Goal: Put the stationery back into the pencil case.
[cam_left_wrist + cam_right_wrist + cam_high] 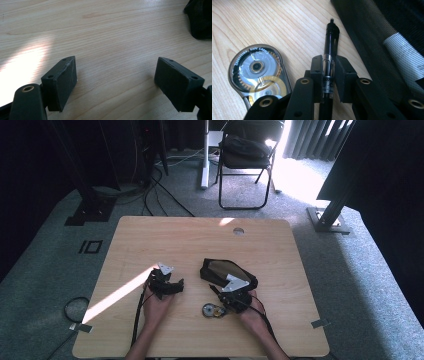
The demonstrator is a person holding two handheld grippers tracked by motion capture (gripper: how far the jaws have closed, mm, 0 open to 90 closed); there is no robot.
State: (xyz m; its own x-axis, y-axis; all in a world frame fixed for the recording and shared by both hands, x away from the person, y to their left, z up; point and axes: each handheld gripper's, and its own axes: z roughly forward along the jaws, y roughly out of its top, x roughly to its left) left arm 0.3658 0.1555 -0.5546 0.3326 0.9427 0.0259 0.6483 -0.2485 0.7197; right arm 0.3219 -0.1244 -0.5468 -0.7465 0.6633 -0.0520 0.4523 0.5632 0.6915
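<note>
The right gripper (329, 72) has its fingers clamped on a black pen (330, 47), held near the counter (150, 240) between a correction tape dispenser (258, 70) on its left and a black mesh pouch (382, 37) on its right. The left gripper (115, 82) rests well left, fingers spread wide and empty.

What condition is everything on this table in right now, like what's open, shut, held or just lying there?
Left gripper: jaws open, nothing between them, over bare table.
Right gripper: jaws shut on the pen.
Pen: black, clamped along its barrel, tip pointing away.
Correction tape: lying flat on the table, untouched.
Black mesh pouch: resting on the table, beside the right gripper.
</note>
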